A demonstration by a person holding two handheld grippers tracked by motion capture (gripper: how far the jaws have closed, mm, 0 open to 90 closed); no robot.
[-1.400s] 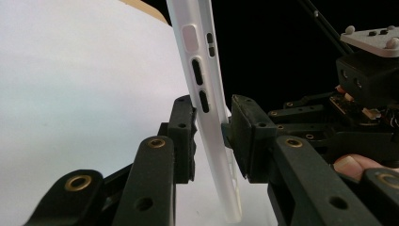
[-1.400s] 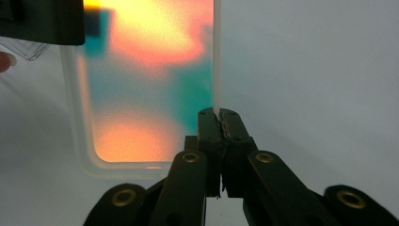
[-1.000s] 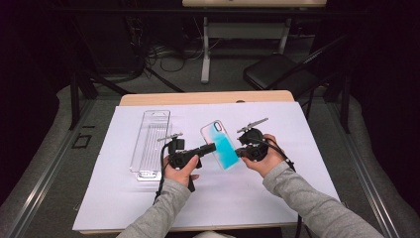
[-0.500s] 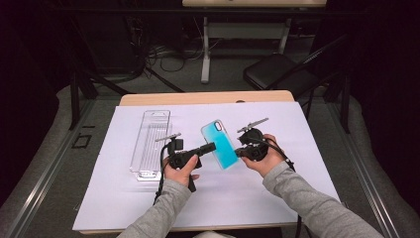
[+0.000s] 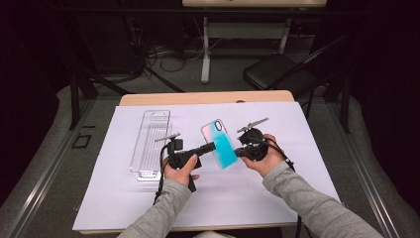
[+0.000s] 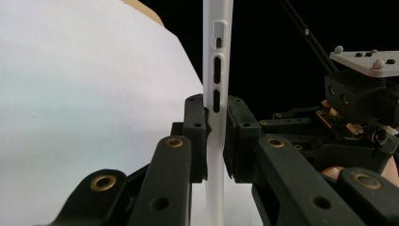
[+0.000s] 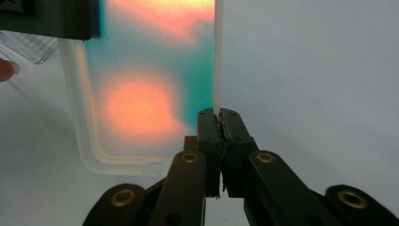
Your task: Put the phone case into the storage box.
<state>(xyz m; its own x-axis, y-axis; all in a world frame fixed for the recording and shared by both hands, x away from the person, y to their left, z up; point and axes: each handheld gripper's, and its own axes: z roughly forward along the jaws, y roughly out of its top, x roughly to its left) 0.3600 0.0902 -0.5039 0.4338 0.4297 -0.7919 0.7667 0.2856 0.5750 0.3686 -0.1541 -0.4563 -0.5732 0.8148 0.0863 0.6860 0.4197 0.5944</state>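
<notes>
A phone case (image 5: 222, 144) with a teal and pink sheen is held up above the white paper between both grippers. My left gripper (image 5: 214, 146) reaches in from the left, its pads shut on the case's white side edge (image 6: 217, 70) just below the button cut-outs; the jaws (image 6: 215, 122) stand close together. My right gripper (image 5: 236, 150) comes in from the right and is shut (image 7: 220, 120) on the opposite rim of the case (image 7: 150, 94). The right gripper's body (image 6: 362, 103) shows beyond the case in the left gripper view.
A clear plastic tray (image 5: 151, 144) lies on the paper to the left of my left hand. White paper (image 5: 297, 148) covers the wooden table (image 5: 198, 97). A black chair (image 5: 277, 74) and cables stand on the floor beyond the far edge.
The case's face shifted from all teal half a second ago to pale at the top again, a slight tilt. Both hands have kept their place.
</notes>
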